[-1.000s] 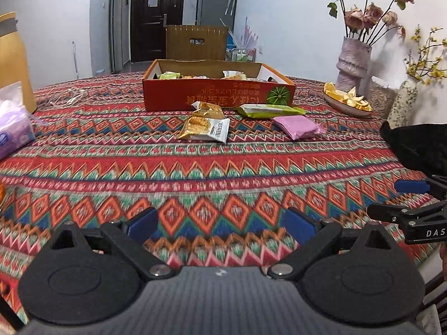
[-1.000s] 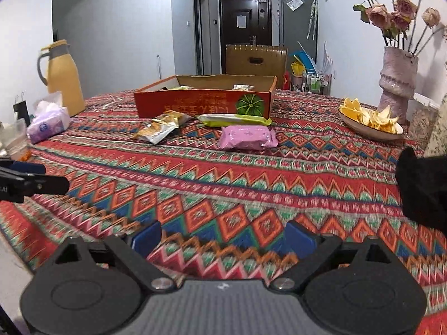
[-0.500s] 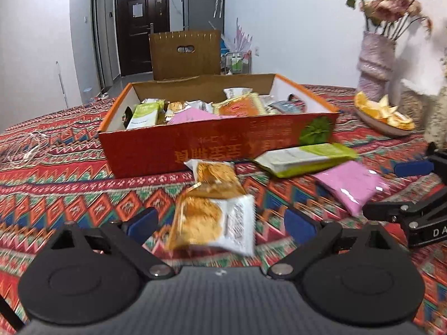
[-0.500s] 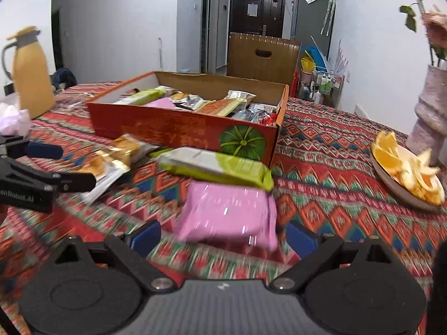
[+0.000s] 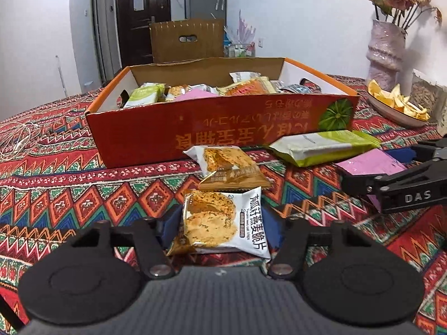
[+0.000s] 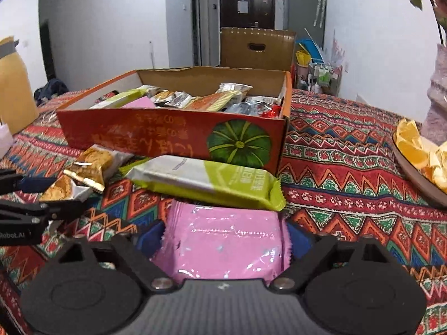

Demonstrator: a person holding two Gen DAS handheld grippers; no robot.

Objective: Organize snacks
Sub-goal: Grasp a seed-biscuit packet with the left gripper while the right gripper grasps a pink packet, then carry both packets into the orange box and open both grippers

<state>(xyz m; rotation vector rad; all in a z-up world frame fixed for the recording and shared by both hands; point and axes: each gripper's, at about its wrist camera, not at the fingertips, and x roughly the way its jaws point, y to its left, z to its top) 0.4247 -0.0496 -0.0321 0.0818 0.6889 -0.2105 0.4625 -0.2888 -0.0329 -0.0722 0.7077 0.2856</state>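
Note:
An oat crisp packet (image 5: 212, 220) lies on the patterned tablecloth between my left gripper (image 5: 220, 223) pads. The jaws are closing and the pads touch its sides. A second oat packet (image 5: 229, 167) lies just beyond it. In the right wrist view a pink packet (image 6: 226, 245) fills the gap of my right gripper (image 6: 226, 237), whose jaws are closing with the pads against the packet's edges. A long green and white packet (image 6: 206, 181) rests across its far end. Behind stands the orange cardboard box (image 5: 223, 134), holding several snacks.
A plate of orange slices (image 5: 396, 106) and a pink vase (image 5: 387, 53) stand at the right. A yellow jug (image 6: 14, 83) is at the far left, and a white cable (image 5: 19, 139) lies left of the box. A brown carton (image 5: 187, 39) stands behind the table.
Both grippers have moved forward across the table to the loose packets. Their jaws went from wide apart to narrowed around the oat crisp packet and the pink packet.

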